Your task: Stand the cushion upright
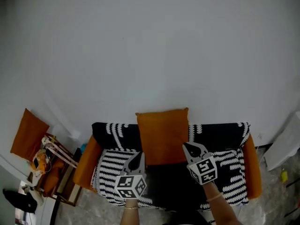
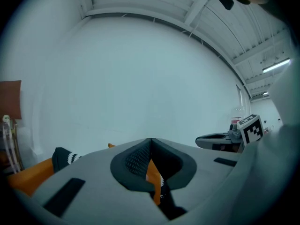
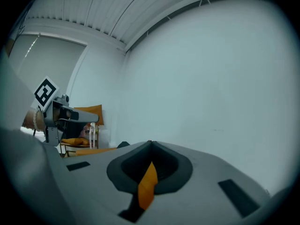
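The left gripper is pressed shut on the cushion at its lower left edge. The right gripper pinches the right edge. Orange cloth shows between both pairs of jaws. The cushion is upright at the middle of the sofa's back edge, its top above the backrest, with the patterned throw on the seat either side.

Close behind sofa: wall; cushion fills middle; armrests at sides.

left gripper: grey, black-white marker cube | right gripper: same | wrist bands: possibly bracelets
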`<action>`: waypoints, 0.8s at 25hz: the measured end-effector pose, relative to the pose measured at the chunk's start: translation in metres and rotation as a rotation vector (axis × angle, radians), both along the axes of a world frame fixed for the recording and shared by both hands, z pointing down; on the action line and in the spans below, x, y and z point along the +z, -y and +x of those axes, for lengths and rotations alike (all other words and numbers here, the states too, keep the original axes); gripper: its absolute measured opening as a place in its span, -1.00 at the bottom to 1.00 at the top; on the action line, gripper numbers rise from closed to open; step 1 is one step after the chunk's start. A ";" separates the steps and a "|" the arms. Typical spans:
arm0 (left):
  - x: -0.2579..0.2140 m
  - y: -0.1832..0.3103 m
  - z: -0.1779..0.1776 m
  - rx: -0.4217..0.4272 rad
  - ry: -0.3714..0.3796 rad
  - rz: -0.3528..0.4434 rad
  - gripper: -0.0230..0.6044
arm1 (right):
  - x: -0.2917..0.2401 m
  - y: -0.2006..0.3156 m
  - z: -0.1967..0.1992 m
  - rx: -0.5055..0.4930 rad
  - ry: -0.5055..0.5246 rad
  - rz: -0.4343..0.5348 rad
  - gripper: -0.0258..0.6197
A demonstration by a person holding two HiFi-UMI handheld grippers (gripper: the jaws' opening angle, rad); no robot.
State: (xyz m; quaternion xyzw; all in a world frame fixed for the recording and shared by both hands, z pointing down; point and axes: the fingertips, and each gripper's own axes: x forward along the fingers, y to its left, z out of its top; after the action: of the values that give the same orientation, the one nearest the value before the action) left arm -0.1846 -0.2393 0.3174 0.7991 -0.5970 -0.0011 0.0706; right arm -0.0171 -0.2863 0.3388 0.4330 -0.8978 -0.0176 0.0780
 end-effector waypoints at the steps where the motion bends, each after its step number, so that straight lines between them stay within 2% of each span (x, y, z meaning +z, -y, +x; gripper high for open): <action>1: -0.002 -0.008 0.001 0.004 0.000 0.002 -0.86 | -0.003 -0.008 0.000 0.003 0.001 0.006 -0.90; 10: -0.020 -0.077 0.012 0.048 -0.001 0.020 -0.86 | -0.026 -0.082 -0.002 0.023 0.009 0.028 -0.90; 20: -0.025 -0.117 0.028 0.081 -0.013 0.018 -0.86 | -0.048 -0.131 -0.004 0.004 0.027 0.062 -0.90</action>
State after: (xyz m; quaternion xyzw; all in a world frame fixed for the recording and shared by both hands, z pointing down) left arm -0.1562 -0.1219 0.2919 0.8233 -0.5635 -0.0090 0.0674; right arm -0.0209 -0.1555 0.2906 0.4371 -0.8970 -0.0395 0.0526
